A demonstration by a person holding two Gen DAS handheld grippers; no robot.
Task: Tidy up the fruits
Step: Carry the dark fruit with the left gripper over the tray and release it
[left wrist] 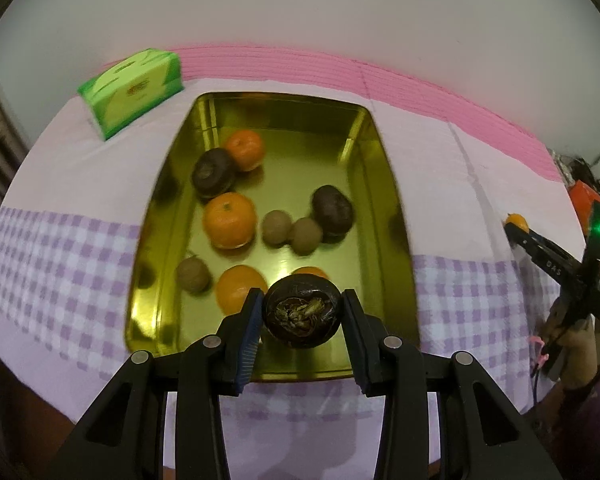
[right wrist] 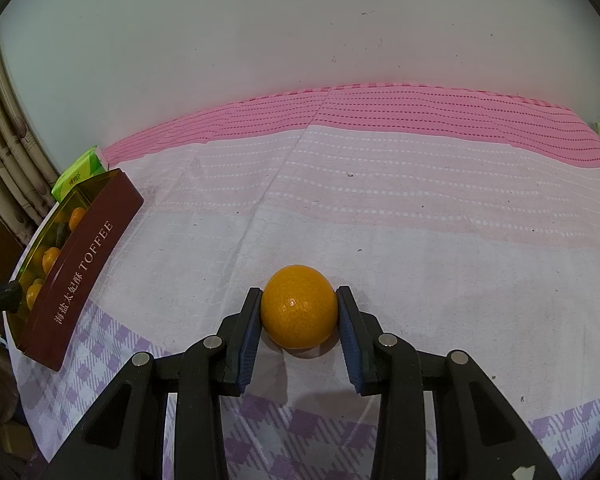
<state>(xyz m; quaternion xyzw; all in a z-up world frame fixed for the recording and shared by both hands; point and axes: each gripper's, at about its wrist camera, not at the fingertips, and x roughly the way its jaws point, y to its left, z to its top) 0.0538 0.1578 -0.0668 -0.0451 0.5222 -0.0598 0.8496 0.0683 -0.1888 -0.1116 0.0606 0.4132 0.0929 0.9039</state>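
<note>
the gold tin (left wrist: 396, 216) on the worktop is crowded at its near end, so the dark fruit (left wrist: 302, 310) clamped in the left gripper (left wrist: 302, 314) fingers could land on an orange (left wrist: 238, 288) and roll. well right of the tin, the right gripper (right wrist: 298, 312) fingers pinch a small orange (right wrist: 298, 306) by its curved sides, which may slip on lifting.

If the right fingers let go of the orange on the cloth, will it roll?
Probably a little. The orange looks round and smooth, so it could roll. The tablecloth looks soft and flat, which likely stops it soon.
</note>
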